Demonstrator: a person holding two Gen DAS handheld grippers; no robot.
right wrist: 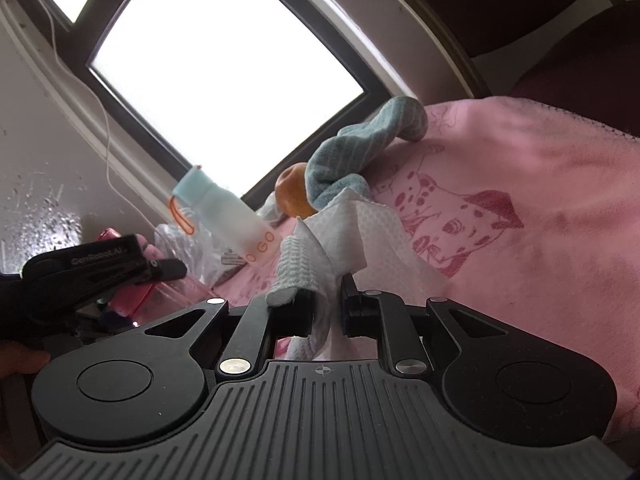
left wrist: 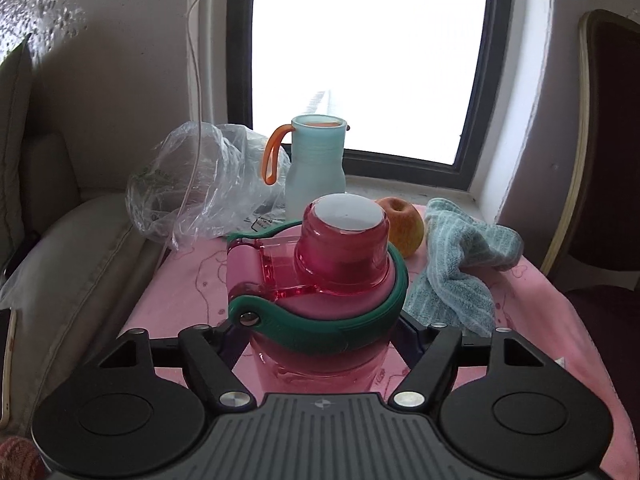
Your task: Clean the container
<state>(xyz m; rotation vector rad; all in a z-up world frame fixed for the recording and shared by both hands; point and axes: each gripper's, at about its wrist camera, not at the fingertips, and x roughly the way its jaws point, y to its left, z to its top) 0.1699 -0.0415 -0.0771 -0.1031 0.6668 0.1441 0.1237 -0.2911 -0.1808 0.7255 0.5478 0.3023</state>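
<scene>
A pink translucent bottle (left wrist: 320, 320) with a pink cap and a green carry strap (left wrist: 352, 324) stands upright on the pink cloth. My left gripper (left wrist: 320, 334) is shut on the bottle's body below the strap. In the right wrist view the left gripper (right wrist: 100, 268) and a bit of the pink bottle (right wrist: 160, 300) show at the left. My right gripper (right wrist: 326, 304) is shut on a white paper towel (right wrist: 360, 232), held above the cloth, to the right of the bottle.
A light blue bottle (left wrist: 316, 164) with an orange loop stands by the window. An apple (left wrist: 404, 226), a blue striped towel (left wrist: 460, 264) and a clear plastic bag (left wrist: 200, 184) lie behind. A sofa is at the left, a dark chair (left wrist: 608, 160) at the right.
</scene>
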